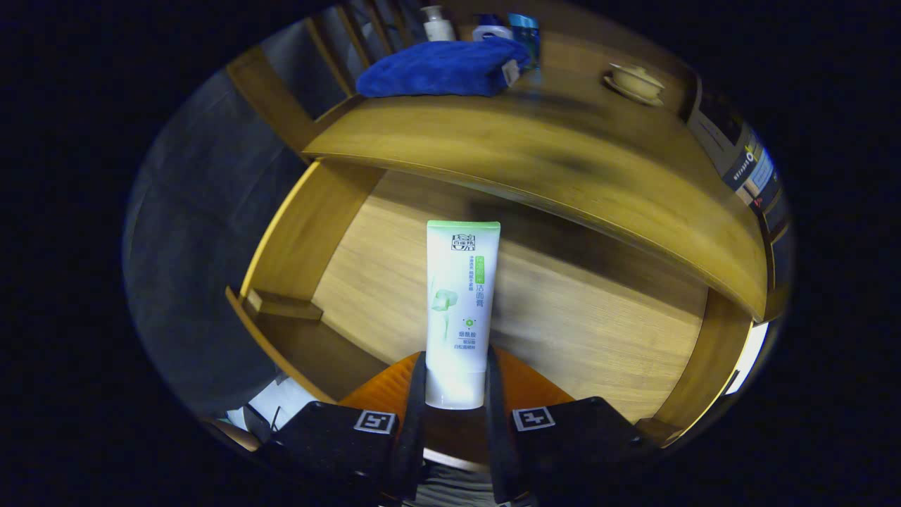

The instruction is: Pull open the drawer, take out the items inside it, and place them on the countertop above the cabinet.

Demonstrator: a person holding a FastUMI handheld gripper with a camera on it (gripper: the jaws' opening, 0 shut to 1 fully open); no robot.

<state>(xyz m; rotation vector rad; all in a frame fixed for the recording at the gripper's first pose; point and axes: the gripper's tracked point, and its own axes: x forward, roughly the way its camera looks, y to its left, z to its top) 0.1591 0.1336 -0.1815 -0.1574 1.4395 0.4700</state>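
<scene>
The tube (461, 310) has its cap end hidden between the jaws. At twelve o'clock the bottles (486, 24) stand half hidden behind the blue towel (443, 68). The surface (549, 155) edge is blurred.

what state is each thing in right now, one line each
gripper: shut on the tube
tube: held between the fingers, lifted over the drawer
drawer: pulled open
blue towel: folded, lying on the countertop
countertop: holds towel, bottles, cup

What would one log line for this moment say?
tongs: shut on tube | tube: lifted over open drawer | countertop: towel, not tube
</scene>
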